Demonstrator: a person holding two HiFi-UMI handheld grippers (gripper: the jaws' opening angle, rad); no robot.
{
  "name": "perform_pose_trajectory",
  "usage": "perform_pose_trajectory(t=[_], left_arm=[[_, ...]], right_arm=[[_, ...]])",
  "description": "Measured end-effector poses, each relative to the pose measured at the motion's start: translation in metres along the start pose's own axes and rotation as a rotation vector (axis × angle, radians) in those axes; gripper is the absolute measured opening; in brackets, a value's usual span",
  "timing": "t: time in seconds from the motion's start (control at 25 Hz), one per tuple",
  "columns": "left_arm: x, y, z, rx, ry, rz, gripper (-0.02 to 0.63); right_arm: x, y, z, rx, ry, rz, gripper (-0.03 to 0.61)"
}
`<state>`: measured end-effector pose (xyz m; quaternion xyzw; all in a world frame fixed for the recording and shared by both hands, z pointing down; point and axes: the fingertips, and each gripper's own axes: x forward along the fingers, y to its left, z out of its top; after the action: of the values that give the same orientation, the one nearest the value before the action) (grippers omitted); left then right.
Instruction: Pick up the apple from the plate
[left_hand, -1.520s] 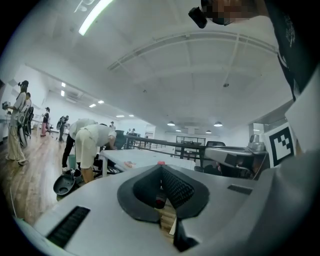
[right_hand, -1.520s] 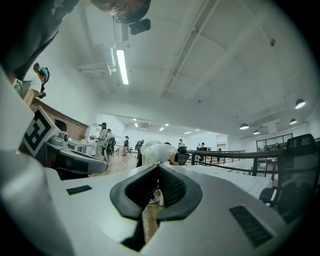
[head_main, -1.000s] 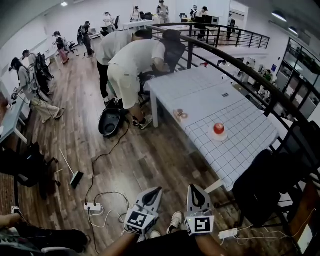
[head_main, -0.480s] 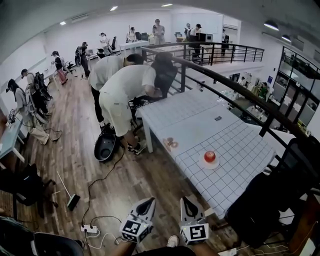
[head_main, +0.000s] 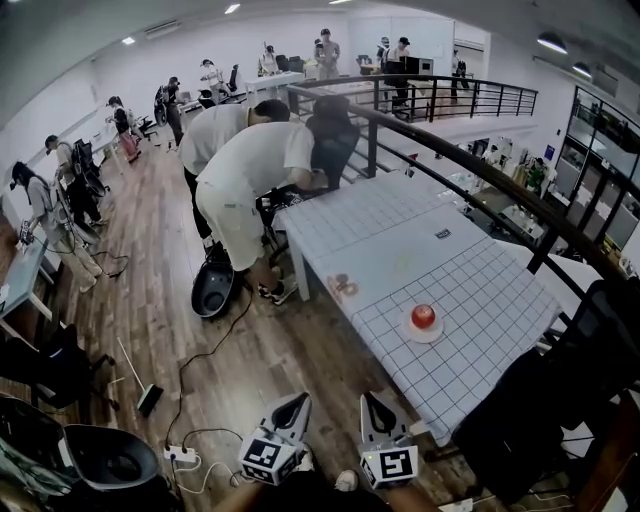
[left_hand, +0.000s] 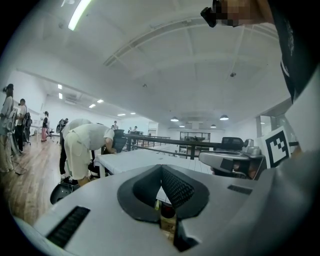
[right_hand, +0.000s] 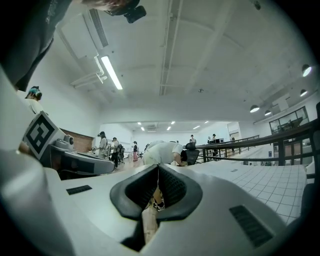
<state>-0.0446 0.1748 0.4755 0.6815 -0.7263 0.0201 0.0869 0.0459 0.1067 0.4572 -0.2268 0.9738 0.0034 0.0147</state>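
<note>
Both grippers sit side by side at the bottom of the head view, over the wooden floor (head_main: 150, 300). They are short of the table (head_main: 490, 280) and well apart from the apple (head_main: 423, 316). The left gripper (head_main: 297, 401) and the right gripper (head_main: 375, 400) point forward and about level. The left one angles slightly toward the right one, and their marker cubes face the person. The hands behind them are cut off by the lower edge of that view.

The red apple rests on a small white plate (head_main: 422, 335) on the table's checked cloth. It lies on the near half of the table, back from the near corner and roughly midway across its width. It is ahead of the right gripper and off to its right.

The left gripper view shows the left gripper (left_hand: 161, 168) with its jaws together and nothing between them. The right gripper view shows the same for the right gripper (right_hand: 158, 168), closed and empty. Neither gripper touches anything.
</note>
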Motion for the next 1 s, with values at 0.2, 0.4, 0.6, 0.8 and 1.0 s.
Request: perform_pose_trajectory(t=[0.2, 0.4, 0.6, 0.8, 1.0], left_arm=[[0.021, 0.016, -0.007, -0.003, 0.013, -0.010, 0.021], [0.054, 0.037, -0.001, 0.030, 0.019, -0.052, 0.021], [0.097, 0.062, 0.015, 0.071, 0.014, -0.109, 0.021], [0.132, 0.087, 0.023, 0.064, 0.018, -0.154, 0.021], [0.159, 0.107, 0.022, 0.047, 0.018, -0.201, 0.021]], right_arm=[[0.020, -0.007, -0.008, 0.005, 0.001, -0.021, 0.025], [0.051, -0.029, -0.007, -0.013, -0.005, -0.102, 0.025], [0.099, -0.046, -0.009, -0.023, 0.001, -0.134, 0.025], [0.140, -0.056, -0.010, -0.013, 0.019, -0.165, 0.025], [0.169, -0.063, -0.020, -0.038, 0.068, -0.191, 0.025]])
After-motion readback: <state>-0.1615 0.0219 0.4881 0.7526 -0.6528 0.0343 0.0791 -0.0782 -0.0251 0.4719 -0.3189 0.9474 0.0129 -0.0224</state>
